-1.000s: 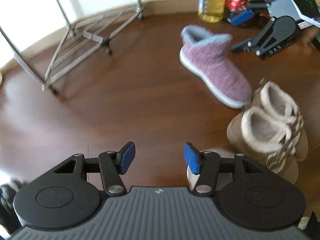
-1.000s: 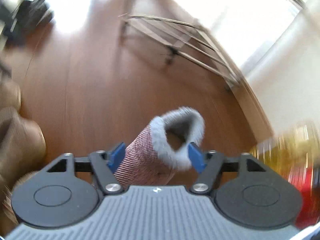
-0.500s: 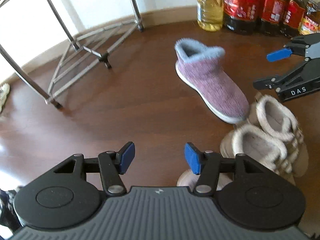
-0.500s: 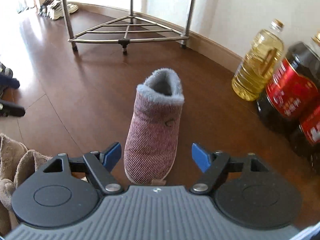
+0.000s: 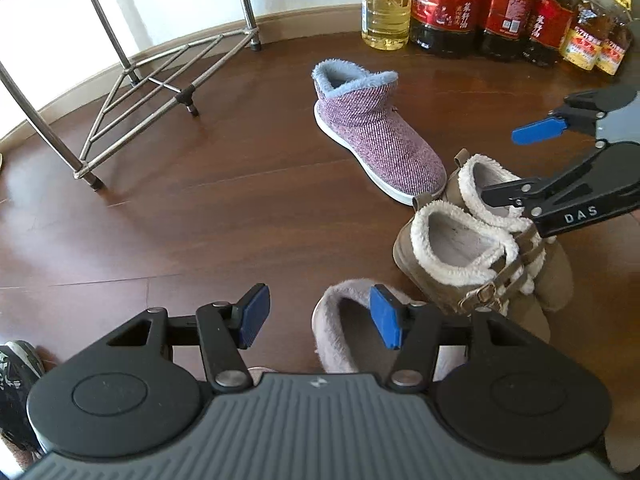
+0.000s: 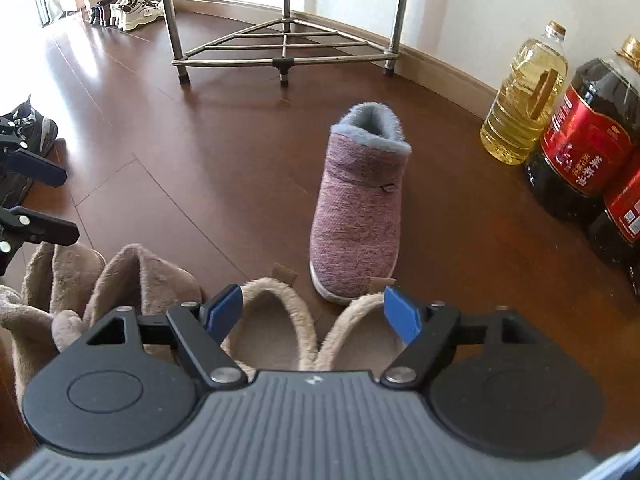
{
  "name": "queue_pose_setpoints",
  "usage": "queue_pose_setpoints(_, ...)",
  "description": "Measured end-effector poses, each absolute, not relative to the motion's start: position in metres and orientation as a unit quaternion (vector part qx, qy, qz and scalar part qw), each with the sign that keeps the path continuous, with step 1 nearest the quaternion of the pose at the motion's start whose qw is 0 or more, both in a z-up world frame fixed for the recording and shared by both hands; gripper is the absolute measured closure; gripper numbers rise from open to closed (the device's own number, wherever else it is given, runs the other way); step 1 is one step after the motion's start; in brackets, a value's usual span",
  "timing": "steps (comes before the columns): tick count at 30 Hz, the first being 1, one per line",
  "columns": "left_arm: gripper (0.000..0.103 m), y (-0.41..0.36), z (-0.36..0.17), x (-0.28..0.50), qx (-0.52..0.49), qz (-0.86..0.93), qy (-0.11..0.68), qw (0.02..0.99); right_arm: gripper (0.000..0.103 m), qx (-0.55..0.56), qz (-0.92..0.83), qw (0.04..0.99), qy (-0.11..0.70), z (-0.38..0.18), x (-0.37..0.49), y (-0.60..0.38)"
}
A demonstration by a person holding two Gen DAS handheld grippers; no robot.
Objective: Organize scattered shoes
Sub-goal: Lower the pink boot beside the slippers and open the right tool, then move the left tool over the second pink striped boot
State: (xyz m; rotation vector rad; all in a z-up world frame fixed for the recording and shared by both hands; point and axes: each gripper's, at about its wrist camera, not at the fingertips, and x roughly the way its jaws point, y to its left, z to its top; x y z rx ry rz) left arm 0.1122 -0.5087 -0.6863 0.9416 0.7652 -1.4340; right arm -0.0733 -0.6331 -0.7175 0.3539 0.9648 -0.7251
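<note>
A purple striped boot [image 5: 380,136] [image 6: 360,216] with a grey fleece cuff stands alone on the wood floor. Its toe points at a pair of tan fleece-lined boots [image 5: 472,248] [image 6: 276,320]. My right gripper [image 6: 312,312] [image 5: 516,164] hovers open over the tan pair's openings, apart from the purple boot. My left gripper [image 5: 320,316] [image 6: 36,196] is open above a pinkish-brown fuzzy boot [image 5: 340,324] [image 6: 120,280]. Its right pad hangs over that boot's opening, and nothing is pressed between the pads.
Oil bottles [image 5: 480,4] [image 6: 524,100] line the wall behind the purple boot. A metal rack [image 5: 160,80] [image 6: 284,48] stands at the back. A black sneaker [image 5: 16,384] [image 6: 32,128] lies at the left. More shoes [image 6: 128,10] sit by the far wall.
A second ago my right gripper held the purple boot by its cuff; now the boot stands on the floor and the gripper has drawn back over the tan pair. The left gripper shifted over the fuzzy boot.
</note>
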Motion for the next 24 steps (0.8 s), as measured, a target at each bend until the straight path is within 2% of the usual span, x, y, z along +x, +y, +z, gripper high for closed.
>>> queue_pose_setpoints(10,0.042,-0.429,-0.687,0.213,0.347,-0.584,0.357,0.642,0.021,0.142,-0.279,0.845,0.435,-0.701,-0.008,-0.598)
queue_pose_setpoints(18,0.042,-0.315,-0.689,0.333,0.287,-0.490,0.421,0.707,0.020,0.114,-0.157,0.879,0.436,-0.705,0.130,-0.557)
queue_pose_setpoints(24,0.041,-0.247,-0.683,0.416,0.267,-0.430,0.430,0.748,0.020,0.056,-0.060,0.901,0.426,-0.702,0.246,-0.500)
